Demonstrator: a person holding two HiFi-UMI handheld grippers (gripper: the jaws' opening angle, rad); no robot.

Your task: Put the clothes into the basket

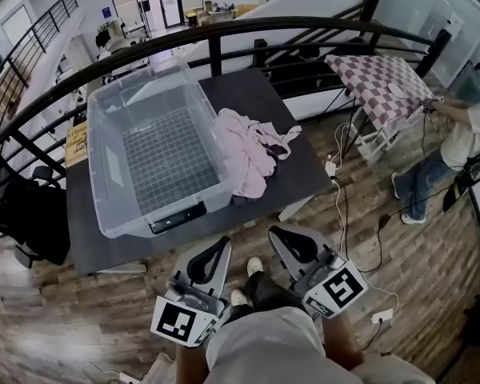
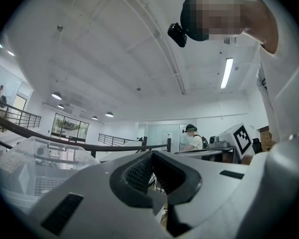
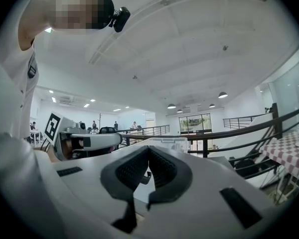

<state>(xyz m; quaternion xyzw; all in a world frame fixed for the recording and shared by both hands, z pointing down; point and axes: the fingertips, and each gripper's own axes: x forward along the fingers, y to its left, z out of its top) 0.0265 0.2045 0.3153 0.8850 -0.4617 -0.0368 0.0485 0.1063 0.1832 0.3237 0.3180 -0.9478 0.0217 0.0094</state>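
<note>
A clear plastic basket (image 1: 112, 154) with a gridded bottom stands empty on the dark table (image 1: 256, 94). Against its right wall lies a heap of pale pink clothes (image 1: 252, 152), with something dark under it. My left gripper (image 1: 222, 245) and right gripper (image 1: 274, 232) hang side by side close to my body, short of the table's near edge, both pointing toward it. Each has its jaws shut with nothing between them. In the left gripper view the left gripper (image 2: 151, 154) tilts upward, the basket (image 2: 35, 168) at its left. The right gripper (image 3: 149, 148) also points upward, toward the railing.
A black railing (image 1: 224, 32) curves behind the table. A black chair (image 1: 32, 214) stands at the left. A white power strip and cables (image 1: 333, 168) trail over the wooden floor at the right, where a person (image 1: 456, 146) works at a checked table (image 1: 384, 82).
</note>
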